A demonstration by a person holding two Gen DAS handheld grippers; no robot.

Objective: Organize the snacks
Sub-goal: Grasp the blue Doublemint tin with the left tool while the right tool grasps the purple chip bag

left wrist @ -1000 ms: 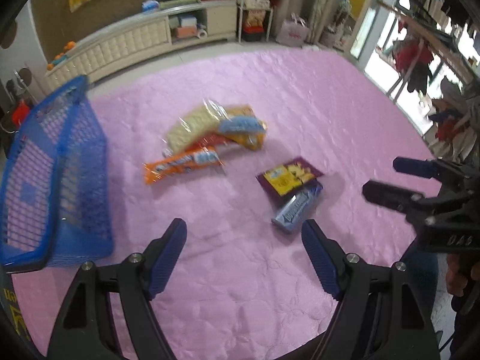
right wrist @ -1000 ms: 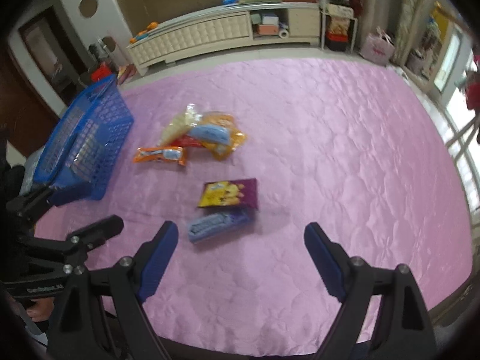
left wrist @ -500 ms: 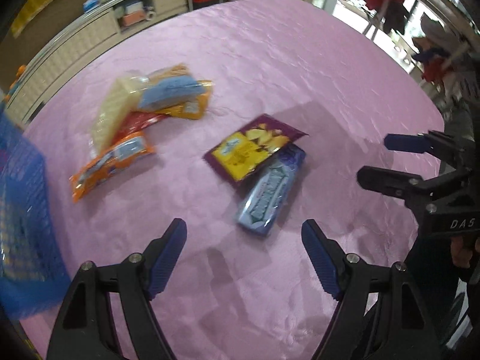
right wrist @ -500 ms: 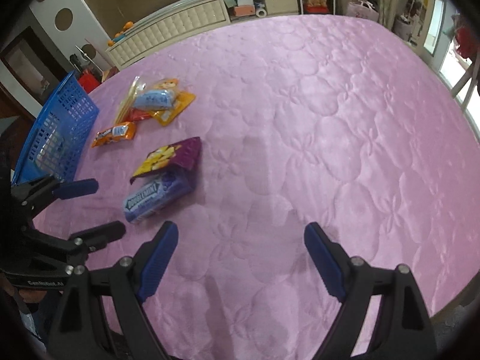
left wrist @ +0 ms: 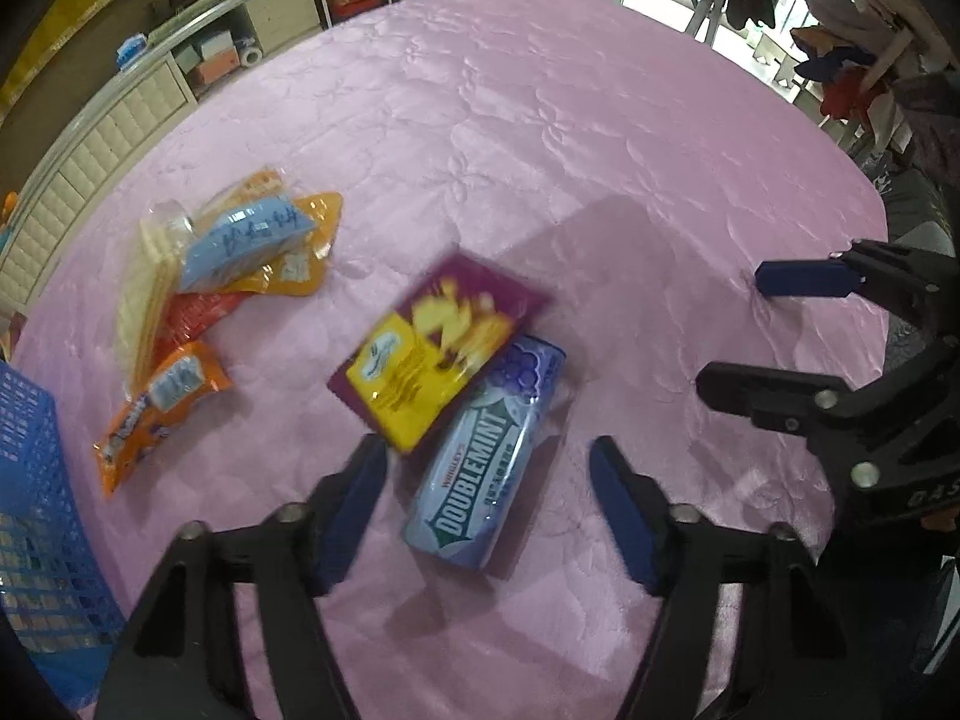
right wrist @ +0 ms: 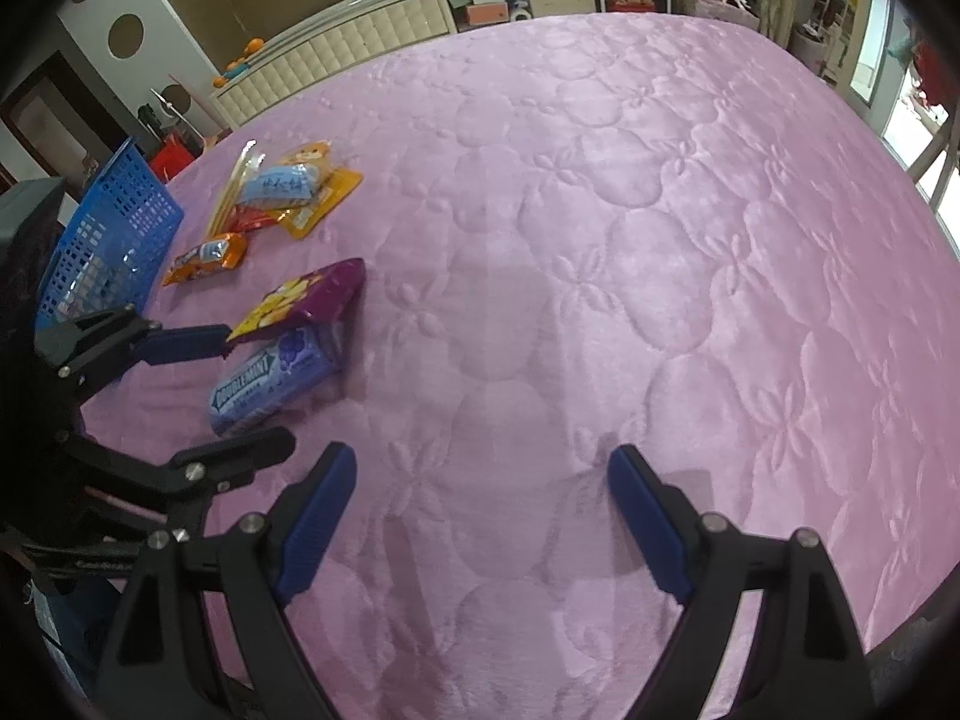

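A blue Doublemint pack point(left wrist: 487, 456) lies on the pink quilt, with a purple and yellow snack bag point(left wrist: 438, 354) overlapping its far end. My left gripper point(left wrist: 487, 468) is open and straddles the pack's near end; it also shows in the right wrist view point(right wrist: 243, 384). A pile of snacks point(left wrist: 240, 252) and an orange packet point(left wrist: 159, 405) lie to the left. My right gripper point(right wrist: 480, 504) is open and empty over bare quilt; it also shows in the left wrist view point(left wrist: 738, 336).
A blue mesh basket point(left wrist: 36, 510) stands at the left edge; it also shows in the right wrist view point(right wrist: 108, 240). The pink quilt point(right wrist: 600, 240) ends at a cream cabinet point(right wrist: 360, 42) at the back and drops off at the right.
My left gripper has moved forward and down until its fingers straddle the Doublemint pack. The right gripper has tilted down over the quilt.
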